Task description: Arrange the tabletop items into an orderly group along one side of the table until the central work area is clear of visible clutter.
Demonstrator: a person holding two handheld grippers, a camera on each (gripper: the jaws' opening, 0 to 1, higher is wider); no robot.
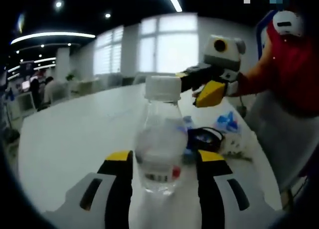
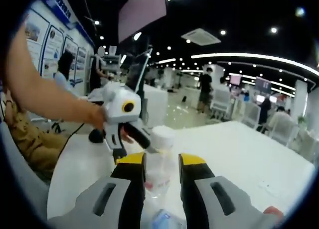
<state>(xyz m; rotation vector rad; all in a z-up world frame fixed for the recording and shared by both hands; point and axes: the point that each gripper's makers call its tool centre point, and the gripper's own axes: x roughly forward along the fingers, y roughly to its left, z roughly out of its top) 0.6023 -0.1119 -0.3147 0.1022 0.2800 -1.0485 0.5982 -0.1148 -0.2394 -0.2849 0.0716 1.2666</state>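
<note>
Left gripper view: clear plastic bottle (image 1: 160, 139) stands upright on the white table (image 1: 75, 139), white screw cap on top, a narrow label band with a red patch low on its body. It sits between the yellow-tipped jaws of the left gripper (image 1: 163, 162), one jaw on each side of the lower body, both at or very near the plastic; cannot tell whether they actually press it. Behind and right of the bottle, near the table's right edge, a dark round item (image 1: 207, 138) and a crumpled white and blue wrapper (image 1: 230, 132) lie close together. Farther back on the right, the right gripper (image 1: 209, 87) hangs above the table, held by a person in a red top (image 1: 294, 64).

Right gripper view: the same bottle (image 2: 160, 162) shows past the jaws of the right gripper (image 2: 161, 162), its white cap rising in the gap between the tips. The jaws stand a little apart, and the bottle appears to lie beyond them; grip state cannot be told. On the left, a bare forearm (image 2: 45, 97) reaches in holding the left gripper (image 2: 130, 149) just beside the bottle. A blue and white scrap (image 2: 162, 220) lies near, low between the jaws.
</note>
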